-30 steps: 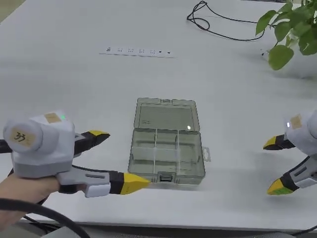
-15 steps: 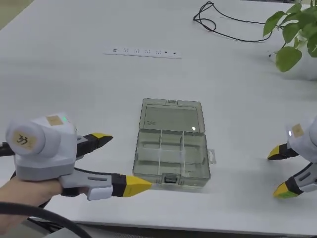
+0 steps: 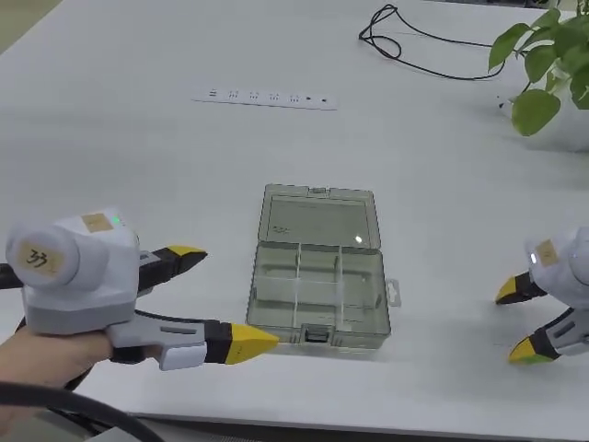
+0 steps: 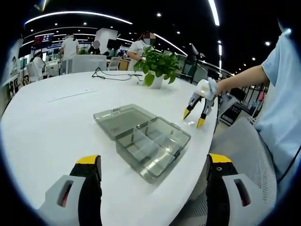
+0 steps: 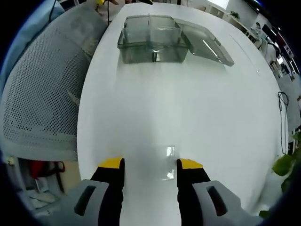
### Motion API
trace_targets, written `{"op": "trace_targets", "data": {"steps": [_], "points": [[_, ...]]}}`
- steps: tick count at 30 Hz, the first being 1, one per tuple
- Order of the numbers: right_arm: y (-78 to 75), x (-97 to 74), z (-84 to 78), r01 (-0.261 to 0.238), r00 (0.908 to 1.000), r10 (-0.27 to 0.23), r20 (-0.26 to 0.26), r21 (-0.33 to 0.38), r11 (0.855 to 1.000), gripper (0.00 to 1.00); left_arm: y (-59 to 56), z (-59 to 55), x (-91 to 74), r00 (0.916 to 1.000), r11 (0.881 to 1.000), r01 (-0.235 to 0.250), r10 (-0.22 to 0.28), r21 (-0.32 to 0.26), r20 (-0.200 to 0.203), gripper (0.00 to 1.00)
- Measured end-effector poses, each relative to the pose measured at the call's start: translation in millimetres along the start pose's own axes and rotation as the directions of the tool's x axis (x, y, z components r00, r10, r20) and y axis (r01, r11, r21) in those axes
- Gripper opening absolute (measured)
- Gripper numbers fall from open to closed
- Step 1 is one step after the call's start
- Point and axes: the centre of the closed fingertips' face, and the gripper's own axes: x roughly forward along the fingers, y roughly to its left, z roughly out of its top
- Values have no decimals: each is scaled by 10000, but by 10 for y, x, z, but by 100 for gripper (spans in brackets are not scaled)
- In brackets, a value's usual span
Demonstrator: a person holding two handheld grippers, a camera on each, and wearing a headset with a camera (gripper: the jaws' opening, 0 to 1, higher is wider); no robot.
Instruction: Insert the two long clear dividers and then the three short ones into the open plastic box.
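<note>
While lying open on white table (image 3: 138,157): smoky translucent plastic box (image 3: 319,299), clear dividers (image 3: 297,267) seated — just ahead of left gripper (image 3: 235,295) fingers, spread, empty; right gripper (image 3: 508,325) fingers apart too — well off.

Bright, even overhead light. Faint soft shadow under box (image 3: 317,299) on white table (image 3: 138,147); small glare spot on lid (image 3: 317,219). Ceiling strips (image 4: 214,12) blown out in left gripper view. Heavy fisheye bending at edges; far background possibly soft.
</note>
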Motion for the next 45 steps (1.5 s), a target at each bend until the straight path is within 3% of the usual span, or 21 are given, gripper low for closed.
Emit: {"op": "trace_targets", "data": {"steps": [4, 17, 20, 26, 34, 38, 42, 44, 45], "points": [[-26, -1, -20, 14, 10000, -15, -77, -52, 10000, 33, 21, 12, -7, 10000, 10000, -17, 17, 13, 28, 94], [18, -9, 13, 178, 9991, -172, -391, 147, 9997, 32, 19, 7, 25, 9999, 10000, 62, -62, -47, 101, 94], [-22, 19, -33, 207, 9991, -198, -364, 250, 9995, 32, 13, -5, 42, 9999, 9999, 116, -116, -63, 69, 93], [-20, 45, 36, 299, 9993, -292, -217, 310, 9991, 32, 16, 2, 60, 9998, 9998, 153, -152, -117, 84, 93], [-114, -21, 420, 801, 9941, -827, 705, 387, 9960, 32, 52, 15, 78, 10000, 9998, 44, -43, -204, 25, 92], [-157, -97, 619, 1081, 9878, -1108, 1092, 303, 9937, 32, 96, 40, 89, 9994, 9964, -198, 221, -829, 271, 88], [-168, -223, 897, 1492, 9766, -1483, 1560, 63, 9888, 32, 103, 33, 92, 9992, 9949, -281, 309, -966, 273, 86], [-145, -276, 1024, 1464, 9737, -1450, 1756, 51, 9892, 32, 84, 55, 103, 9990, 9924, -165, 216, -1216, 399, 81], [-164, -305, 1108, 1651, 9662, -1622, 2005, 21, 9863, 32, 74, 68, 112, 9987, 9896, -112, 182, -1434, 477, 79]]}}
